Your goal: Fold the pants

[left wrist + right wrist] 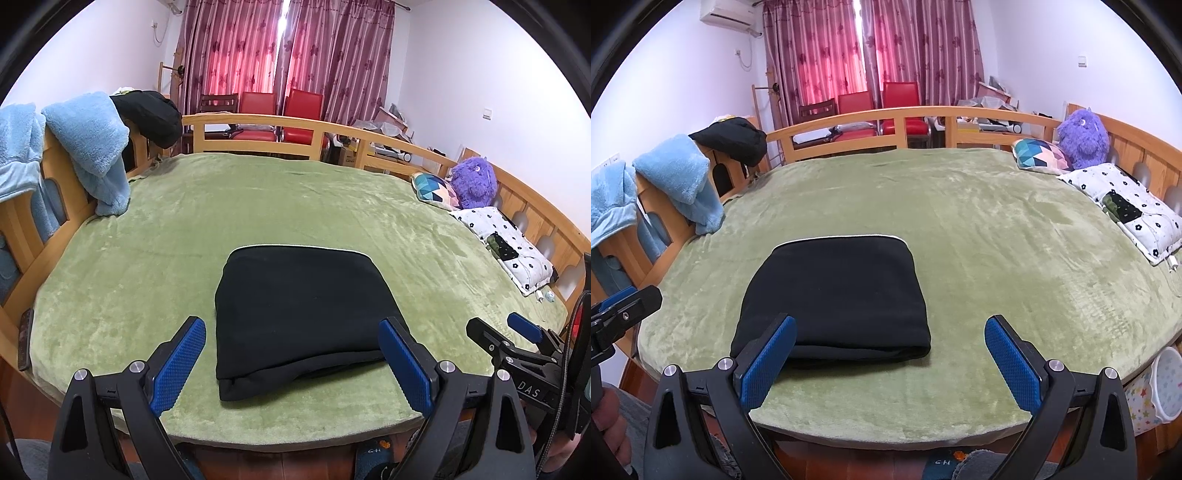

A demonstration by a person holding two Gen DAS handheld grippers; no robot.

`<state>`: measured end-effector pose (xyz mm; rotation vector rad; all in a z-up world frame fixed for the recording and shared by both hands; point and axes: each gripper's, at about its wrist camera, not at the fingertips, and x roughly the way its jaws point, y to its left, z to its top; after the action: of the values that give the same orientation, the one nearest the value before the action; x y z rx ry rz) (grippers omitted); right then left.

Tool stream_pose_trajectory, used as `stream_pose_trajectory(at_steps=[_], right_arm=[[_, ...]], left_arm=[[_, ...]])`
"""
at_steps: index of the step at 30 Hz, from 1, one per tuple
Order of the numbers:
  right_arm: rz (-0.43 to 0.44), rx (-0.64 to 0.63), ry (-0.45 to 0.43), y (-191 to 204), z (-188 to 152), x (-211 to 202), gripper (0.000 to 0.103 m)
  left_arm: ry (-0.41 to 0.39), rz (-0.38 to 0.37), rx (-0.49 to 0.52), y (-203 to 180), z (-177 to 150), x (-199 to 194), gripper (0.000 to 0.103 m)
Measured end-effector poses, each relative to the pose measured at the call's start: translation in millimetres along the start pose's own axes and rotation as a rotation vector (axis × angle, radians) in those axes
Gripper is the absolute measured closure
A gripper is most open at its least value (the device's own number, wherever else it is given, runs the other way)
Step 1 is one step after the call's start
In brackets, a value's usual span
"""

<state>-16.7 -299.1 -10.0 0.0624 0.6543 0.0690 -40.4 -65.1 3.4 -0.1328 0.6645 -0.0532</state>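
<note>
The black pants (299, 314) lie folded into a thick rectangle on the green bed cover (258, 206), near the front edge. They also show in the right wrist view (834, 299). My left gripper (291, 365) is open and empty, its blue pads either side of the pants' near fold, held just above the cover. My right gripper (890, 362) is open and empty, to the right of the pants, its left pad over their near corner. The right gripper also shows at the right of the left wrist view (517, 339).
A wooden bed rail (258, 122) runs round the bed. Blue fleece (92, 147) and a black garment (147, 110) hang on the left rail. Pillows (506, 243) and a purple plush toy (472, 181) sit at the right. A white bin (1167, 384) stands by the bed's right corner.
</note>
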Motion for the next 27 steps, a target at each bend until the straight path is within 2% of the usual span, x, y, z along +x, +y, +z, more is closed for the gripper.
stream_pose_trajectory(at_steps=[27], right_arm=[[-0.006, 0.006, 0.0, -1.2, 0.3, 0.2, 0.002]], left_arm=[[-0.004, -0.012, -0.003, 3.9, 1.1, -2.6, 0.008]])
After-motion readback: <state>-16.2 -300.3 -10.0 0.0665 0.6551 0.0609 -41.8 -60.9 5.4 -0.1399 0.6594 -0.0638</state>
